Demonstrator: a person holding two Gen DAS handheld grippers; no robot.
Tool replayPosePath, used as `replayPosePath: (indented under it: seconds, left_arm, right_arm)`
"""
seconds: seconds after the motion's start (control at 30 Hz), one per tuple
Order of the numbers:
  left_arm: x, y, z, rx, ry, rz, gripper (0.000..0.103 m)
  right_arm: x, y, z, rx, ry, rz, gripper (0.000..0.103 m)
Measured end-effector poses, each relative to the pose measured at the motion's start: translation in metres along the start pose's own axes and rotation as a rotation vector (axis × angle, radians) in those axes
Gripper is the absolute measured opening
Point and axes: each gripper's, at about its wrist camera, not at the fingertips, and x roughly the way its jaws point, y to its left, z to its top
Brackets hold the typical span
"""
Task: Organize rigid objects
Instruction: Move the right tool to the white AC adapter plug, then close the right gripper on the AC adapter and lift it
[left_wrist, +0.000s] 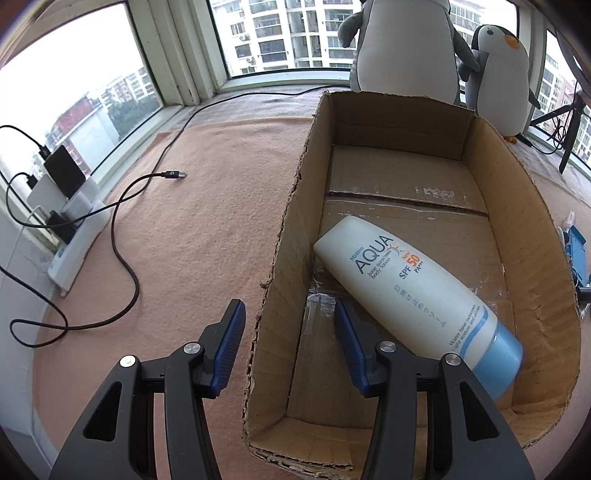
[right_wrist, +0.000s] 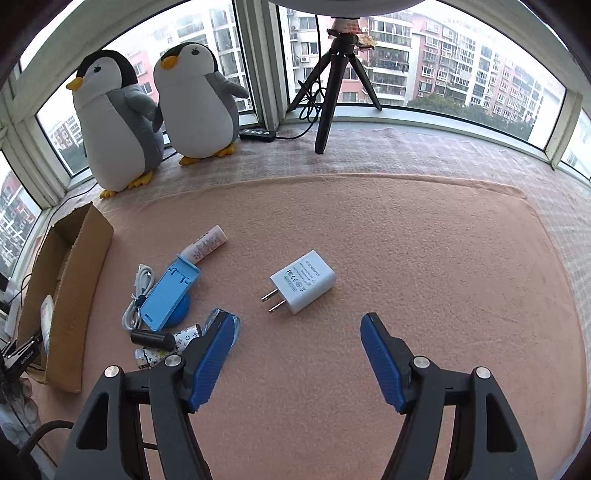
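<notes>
Left gripper (left_wrist: 290, 325) released, jaws apart and holding nothing, straddling the torn left wall of the cardboard box (left_wrist: 532, 229); one blue pad sits outside the wall, the other inside. Sunscreen bottle (left_wrist: 410, 291) lies flat on the box floor, blue cap toward the near right corner, so one item reads as already sorted. Right gripper (right_wrist: 297, 334) also spread wide and empty, poised over the peach mat (right_wrist: 406, 229) with the white USB wall charger (right_wrist: 304, 280) just ahead, prongs pointing toward the left finger. Judgement: the charger is the next pick. To do it well, bring the pads down on the two broad flat faces of the body, not across the prongs, and close squarely so the smooth shell does not twist out. Room: open mat to the right and ahead of the charger. Clutter sits left of it: blue phone stand (right_wrist: 168, 293), white coiled cable (right_wrist: 138, 291), a small labelled tube (right_wrist: 207, 243), patterned tubes partly hidden by the left finger. The carry to the box goes over that pile, so lift clear; the ragged box rim could snag a low approach.
</notes>
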Motion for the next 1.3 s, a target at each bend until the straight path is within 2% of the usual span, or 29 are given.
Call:
replayPosePath:
  seconds: [0.23,0.67,0.77,0.93,1.0,1.13,1.2,1.3]
  left_arm:
    - [0.000,0.000,0.000,0.000,-0.001,0.001,0.048]
    - [0.000,0.001,0.000,-0.001,-0.002,0.000,0.048]
    - [0.000,0.001,0.000,-0.001,-0.003,-0.001,0.048]
    - [-0.001,0.002,0.001,-0.006,-0.003,-0.005,0.048]
    - [-0.001,0.002,0.000,-0.007,-0.004,-0.006,0.048]
    - [-0.001,0.002,0.001,-0.012,-0.005,-0.009,0.048]
    - [-0.001,0.002,0.000,-0.014,-0.005,-0.010,0.048]
    - [-0.001,0.002,0.000,-0.014,-0.005,-0.010,0.048]
  right_arm:
    - [0.033,-0.013,0.017,0.151,0.079,0.056,0.068]
    - [0.072,-0.006,0.029,0.231,0.171,0.065,0.066]
    - [0.077,-0.002,0.033,0.219,0.184,0.060,0.058]
    - [0.083,0.004,0.038,0.193,0.193,0.049,0.055]
    - [0.086,0.006,0.040,0.180,0.201,0.043,0.048]
    - [0.088,0.015,0.040,0.123,0.204,0.016,0.045]
    - [0.089,0.018,0.038,0.095,0.203,0.001,0.038]
    - [0.088,0.021,0.035,0.058,0.197,-0.011,0.035]
